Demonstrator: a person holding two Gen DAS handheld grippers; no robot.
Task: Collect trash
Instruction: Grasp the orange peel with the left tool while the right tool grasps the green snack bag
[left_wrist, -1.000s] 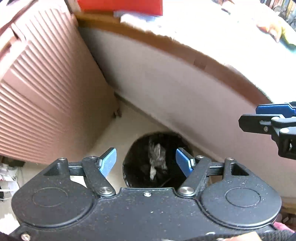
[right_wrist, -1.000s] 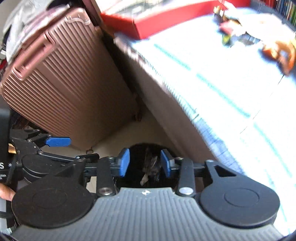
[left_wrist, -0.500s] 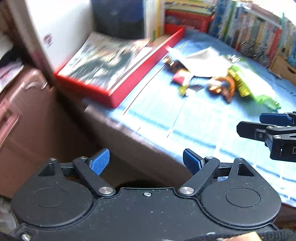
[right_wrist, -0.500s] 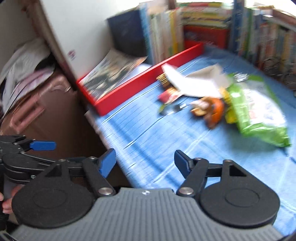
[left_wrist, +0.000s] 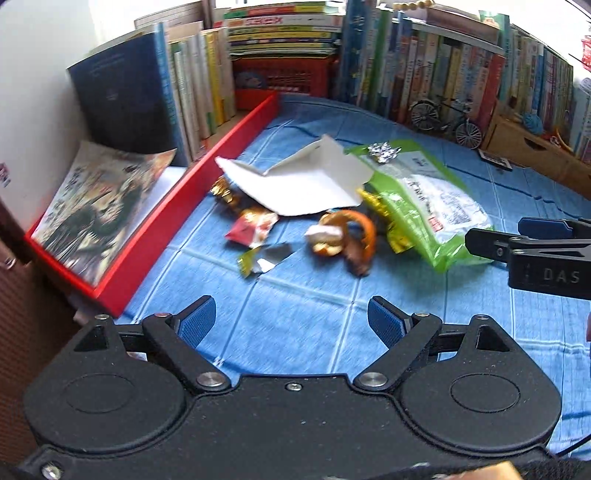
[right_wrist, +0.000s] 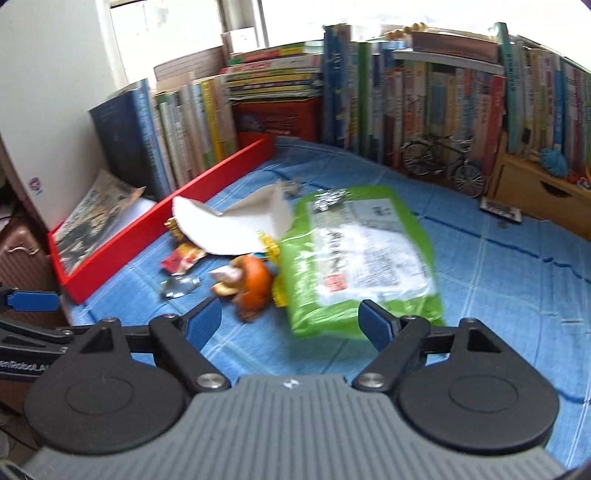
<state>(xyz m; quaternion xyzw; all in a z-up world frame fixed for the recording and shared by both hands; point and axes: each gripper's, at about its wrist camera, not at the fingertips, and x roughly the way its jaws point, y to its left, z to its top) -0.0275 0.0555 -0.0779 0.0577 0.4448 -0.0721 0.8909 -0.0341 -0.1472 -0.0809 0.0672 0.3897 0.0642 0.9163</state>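
Observation:
A heap of trash lies on the blue cloth (left_wrist: 517, 192): a bent white paper (left_wrist: 299, 181), a green plastic bag (left_wrist: 424, 206), orange peel (left_wrist: 351, 236), a red wrapper (left_wrist: 251, 229), a silver foil scrap (left_wrist: 264, 258) and a crumpled foil ball (left_wrist: 384, 151). My left gripper (left_wrist: 290, 317) hovers open above the cloth, short of the foil scrap, with nothing between its fingers. My right gripper (right_wrist: 290, 321) is beside it on the right. Its jaws are opening and empty, with the green bag (right_wrist: 354, 251) and orange peel (right_wrist: 255, 280) just beyond them.
A red tray (left_wrist: 177, 206) holding a magazine borders the cloth on the left. Rows of books (left_wrist: 424, 62) line the back. A small model bicycle (left_wrist: 443, 118) and a wooden drawer box (left_wrist: 524, 147) stand at the back right. A brown suitcase (right_wrist: 18, 258) sits below the table's left edge.
Both views swung up from a dark bin on the floor by the suitcase to the table top with the trash. Both pairs of jaws spread wider, the right one more.

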